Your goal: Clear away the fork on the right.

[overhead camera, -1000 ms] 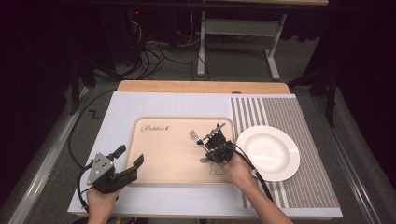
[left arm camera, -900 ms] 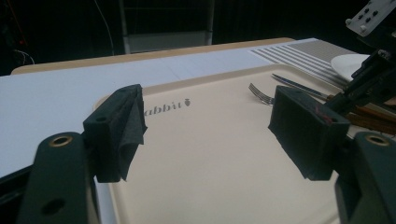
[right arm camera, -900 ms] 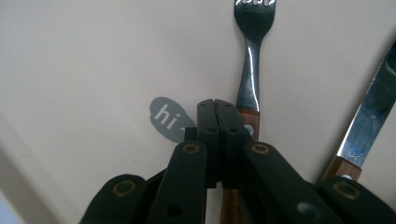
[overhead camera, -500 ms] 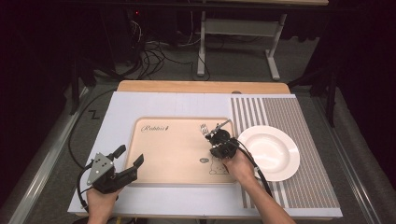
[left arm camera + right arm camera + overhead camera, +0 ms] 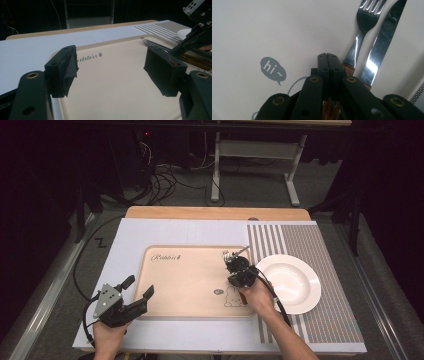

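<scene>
Right tool (image 5: 328,58): jaws pressed together at the fork's (image 5: 359,30) wooden handle; whether they pinch it, you cannot tell. Fork and knife (image 5: 382,37) lie side by side at the right end of the tray (image 5: 190,285), just left of the white plate (image 5: 290,282). Both are stiff, light, slick polished steel; grip the wooden handles. Your right hand (image 5: 257,295) reaches away over the tray's near right corner. Left tool (image 5: 135,295): jaws apart, empty, at the tray's near left corner on the counter (image 5: 150,227).
</scene>
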A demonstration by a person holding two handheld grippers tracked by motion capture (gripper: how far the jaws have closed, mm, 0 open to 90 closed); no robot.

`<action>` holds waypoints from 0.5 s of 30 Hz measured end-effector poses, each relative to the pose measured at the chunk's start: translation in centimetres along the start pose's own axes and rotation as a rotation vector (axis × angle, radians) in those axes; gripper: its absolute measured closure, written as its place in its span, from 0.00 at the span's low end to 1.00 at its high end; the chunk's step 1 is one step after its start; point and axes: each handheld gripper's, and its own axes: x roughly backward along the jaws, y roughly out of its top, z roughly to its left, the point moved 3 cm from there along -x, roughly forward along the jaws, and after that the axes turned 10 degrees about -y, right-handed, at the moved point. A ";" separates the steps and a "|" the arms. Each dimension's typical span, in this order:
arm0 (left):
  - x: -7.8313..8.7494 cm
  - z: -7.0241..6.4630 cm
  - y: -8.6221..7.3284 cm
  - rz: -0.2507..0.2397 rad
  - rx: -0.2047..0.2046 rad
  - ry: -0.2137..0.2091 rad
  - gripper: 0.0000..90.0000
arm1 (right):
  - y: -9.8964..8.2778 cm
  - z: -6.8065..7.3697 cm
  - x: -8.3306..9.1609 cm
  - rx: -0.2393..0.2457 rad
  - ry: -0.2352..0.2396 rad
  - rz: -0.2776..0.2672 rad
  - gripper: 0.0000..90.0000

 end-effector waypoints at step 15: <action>-0.1 0.0 -0.1 0.004 0.000 0.003 0.31 | -0.9 -0.7 2.0 -0.011 0.019 -0.082 0.87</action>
